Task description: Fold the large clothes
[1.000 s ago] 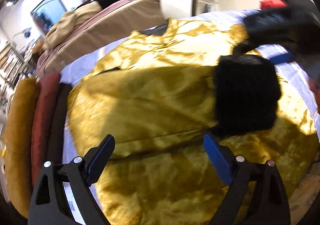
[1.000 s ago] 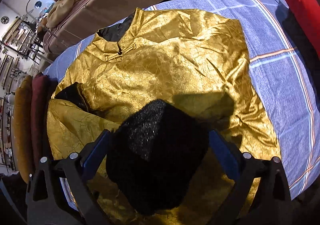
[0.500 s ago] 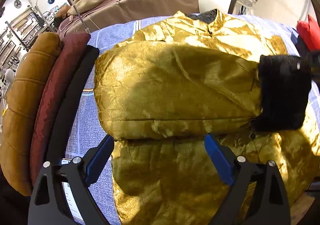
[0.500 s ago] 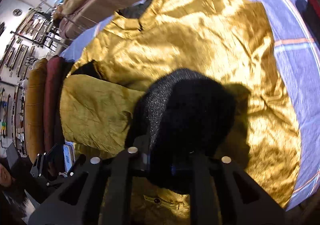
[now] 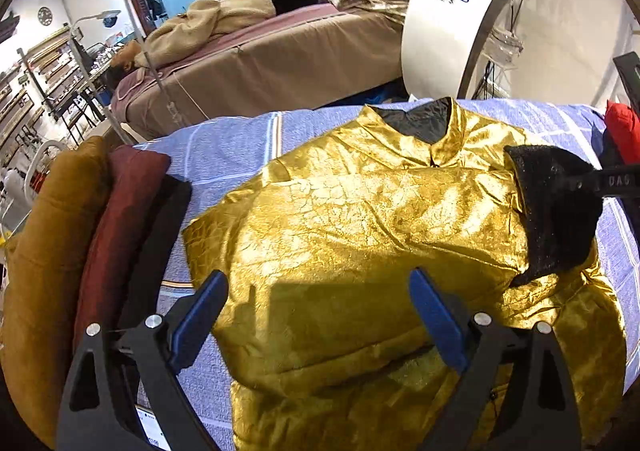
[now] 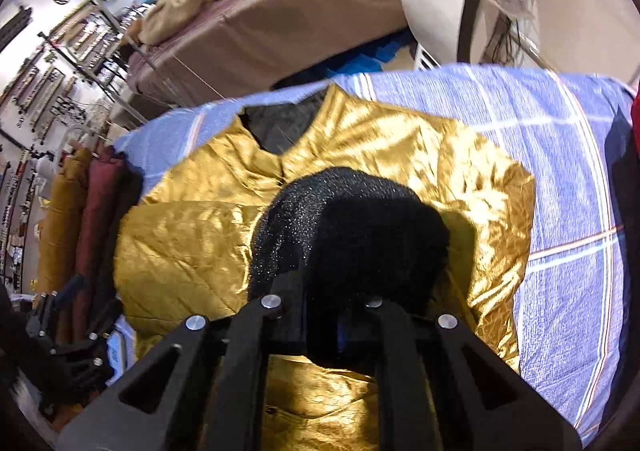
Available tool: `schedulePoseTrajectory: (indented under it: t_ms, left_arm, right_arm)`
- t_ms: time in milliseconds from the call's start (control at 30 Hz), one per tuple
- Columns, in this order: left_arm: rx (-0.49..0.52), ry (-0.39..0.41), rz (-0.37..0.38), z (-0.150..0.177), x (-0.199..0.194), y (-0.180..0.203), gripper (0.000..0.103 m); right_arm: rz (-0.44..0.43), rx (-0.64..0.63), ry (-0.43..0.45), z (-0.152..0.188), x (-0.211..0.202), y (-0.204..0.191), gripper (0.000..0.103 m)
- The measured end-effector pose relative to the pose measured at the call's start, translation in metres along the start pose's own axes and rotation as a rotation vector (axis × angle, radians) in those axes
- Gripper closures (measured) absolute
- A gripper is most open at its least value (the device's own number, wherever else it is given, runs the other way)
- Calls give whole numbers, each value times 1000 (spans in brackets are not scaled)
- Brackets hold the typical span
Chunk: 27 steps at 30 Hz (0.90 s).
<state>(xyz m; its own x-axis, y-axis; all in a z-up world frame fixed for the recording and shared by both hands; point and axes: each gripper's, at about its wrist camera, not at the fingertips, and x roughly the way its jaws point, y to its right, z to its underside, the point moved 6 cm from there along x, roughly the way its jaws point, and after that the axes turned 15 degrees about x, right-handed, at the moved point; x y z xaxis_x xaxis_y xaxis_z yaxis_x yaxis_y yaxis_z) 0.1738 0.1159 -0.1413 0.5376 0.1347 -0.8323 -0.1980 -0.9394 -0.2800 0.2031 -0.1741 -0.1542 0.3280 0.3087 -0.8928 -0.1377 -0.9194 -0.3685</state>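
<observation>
A shiny gold jacket [image 5: 360, 235] lies front up on the blue checked bed cover [image 5: 232, 147], its black-lined collar [image 5: 420, 123] at the far side. One sleeve is folded across the chest and ends in a black furry cuff [image 6: 352, 235]. My right gripper [image 6: 324, 335] is shut on that cuff, its pads buried in the fur; in the left wrist view the cuff [image 5: 556, 211] hangs lifted at the right from the right gripper [image 5: 614, 181]. My left gripper [image 5: 320, 315] is open above the jacket's near part, with nothing between its fingers. It also appears in the right wrist view, the left gripper [image 6: 68, 315].
Brown, maroon and black cushions [image 5: 100, 235] line the bed's left edge. A brown treatment bed [image 5: 280, 63] with blankets and a person lying on it stands behind. A white machine [image 5: 460, 31] is at back right, a red cushion [image 5: 622, 131] at the right edge.
My right gripper has closed on the black furry cuff and raised it off the jacket. Both grippers have drawn back, so more of the room shows. The left gripper has stayed open.
</observation>
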Motion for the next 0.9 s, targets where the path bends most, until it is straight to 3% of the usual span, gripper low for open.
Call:
schedulePoseTrajectory:
  t_ms: [67, 133, 233, 400, 533, 667, 900]
  left_arm:
    - [1, -37, 30, -6, 17, 7, 13]
    - [-4, -53, 52, -9, 24, 9, 13]
    - [-37, -46, 72, -13, 22, 7, 13]
    - [-63, -63, 95, -15, 31, 5, 10]
    - [-52, -112, 102, -11, 50, 9, 10]
    - [-64, -169, 125, -2, 72, 9, 8]
    - [-45, -223, 142, 9, 101, 13, 6]
  right_arm:
    - [55, 21, -40, 2, 23, 17, 90]
    - [89, 82, -74, 3, 30, 28, 69]
    - [103, 142, -27, -2, 6, 34, 41]
    - [116, 2, 105, 0, -38, 18, 36]
    - [122, -180, 64, 17, -15, -9, 31]
    - [201, -147, 4, 20, 30, 4, 31]
    - [228, -100, -58, 16, 67, 22, 31]
